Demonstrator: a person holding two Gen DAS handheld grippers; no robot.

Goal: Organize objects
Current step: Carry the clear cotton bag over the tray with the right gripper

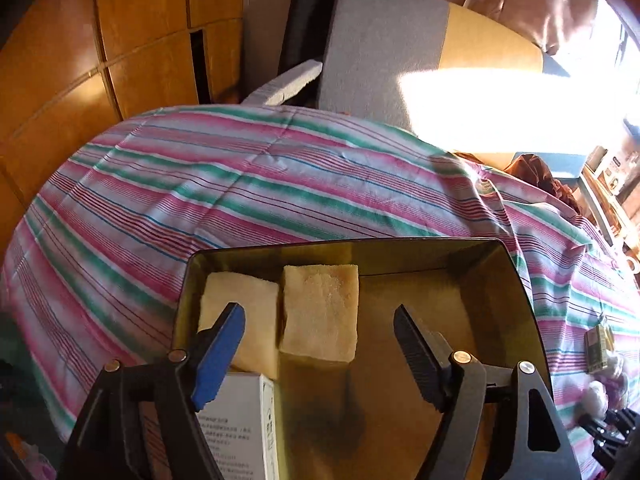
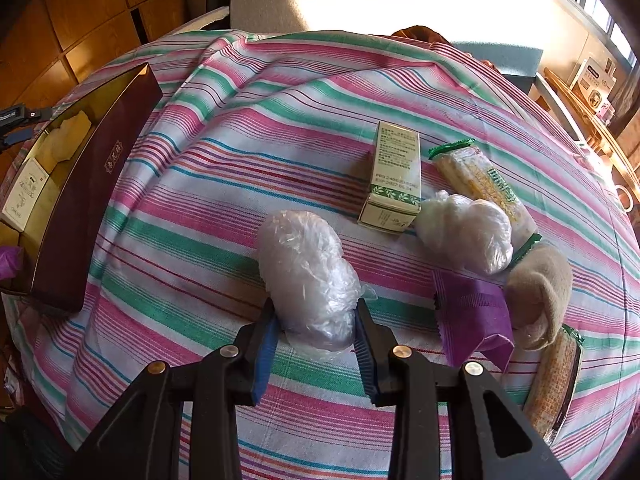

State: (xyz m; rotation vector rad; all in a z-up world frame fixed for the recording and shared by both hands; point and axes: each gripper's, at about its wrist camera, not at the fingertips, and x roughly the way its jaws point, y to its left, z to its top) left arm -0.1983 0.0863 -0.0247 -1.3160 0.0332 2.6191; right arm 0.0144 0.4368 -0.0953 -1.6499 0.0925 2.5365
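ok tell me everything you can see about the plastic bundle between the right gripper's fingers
The plastic bundle is a crumpled wad of thin translucent white film, oblong and wrinkled, lying on the striped cloth. Its near end sits between the fingers of the right gripper, which close against both its sides. It stands apart from the green-and-white carton and a second, similar wad to its right. What it wraps, if anything, cannot be seen.

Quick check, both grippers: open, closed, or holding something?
Left gripper: open, empty, over the tin box.
Right gripper: closed around the plastic-wrapped bundle on the striped cloth.
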